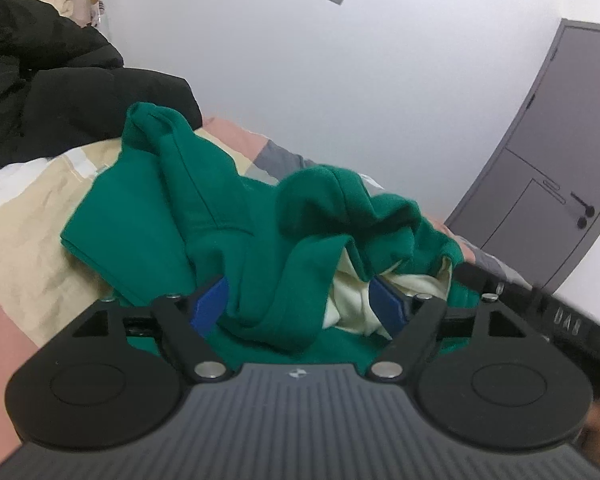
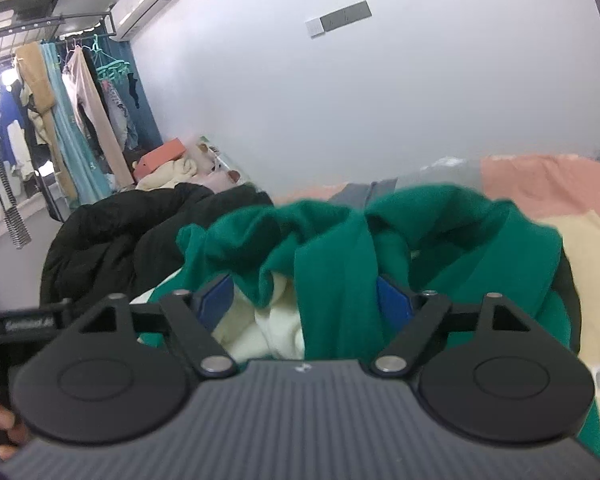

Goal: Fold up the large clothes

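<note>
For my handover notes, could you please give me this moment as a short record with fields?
garment: green sweatshirt with cream lining, bunched up, not yet folded
surface: bed with a patchwork cover in cream, pink and grey
left tongs: open, green fabric lying between the blue pads, not pressed
right tongs: open, green and cream fabric between the pads
beside it: black jacket heaped at the left of the sweatshirt
background: grey door; clothes rack

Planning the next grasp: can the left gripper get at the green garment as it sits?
Probably yes. The left gripper is open with bunched folds of the green garment and its cream lining between the pads; nothing blocks it.
</note>
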Motion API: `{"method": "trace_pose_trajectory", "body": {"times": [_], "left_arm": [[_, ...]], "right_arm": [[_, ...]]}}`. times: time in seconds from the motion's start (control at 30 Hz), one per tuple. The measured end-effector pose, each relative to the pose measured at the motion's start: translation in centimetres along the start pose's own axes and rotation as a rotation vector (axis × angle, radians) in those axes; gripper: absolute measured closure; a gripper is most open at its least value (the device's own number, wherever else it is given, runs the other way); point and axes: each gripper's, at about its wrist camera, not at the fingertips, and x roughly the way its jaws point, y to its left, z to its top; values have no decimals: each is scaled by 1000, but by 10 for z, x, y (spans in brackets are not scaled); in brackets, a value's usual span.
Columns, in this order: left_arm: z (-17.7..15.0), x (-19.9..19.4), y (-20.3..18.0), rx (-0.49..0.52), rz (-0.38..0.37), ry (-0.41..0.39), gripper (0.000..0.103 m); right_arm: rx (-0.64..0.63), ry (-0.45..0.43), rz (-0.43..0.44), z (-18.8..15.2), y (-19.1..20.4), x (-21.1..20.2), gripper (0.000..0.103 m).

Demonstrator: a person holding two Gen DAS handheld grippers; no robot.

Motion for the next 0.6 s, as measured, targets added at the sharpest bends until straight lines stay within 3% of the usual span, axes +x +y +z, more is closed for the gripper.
{"method": "trace_pose_trajectory", "body": {"times": [0.17, 0.33, 0.6], "left_arm": [[5, -4, 15, -12, 19, -8, 22], [7, -4, 23, 37, 59, -33, 21], [-8, 9, 37, 68, 68, 6, 21]], "right_arm": [[-21, -28, -14, 29, 21, 21, 19], [-43, -21, -36, 47, 39, 54, 19], [-109, 195, -115, 40, 57, 121, 19]]}}
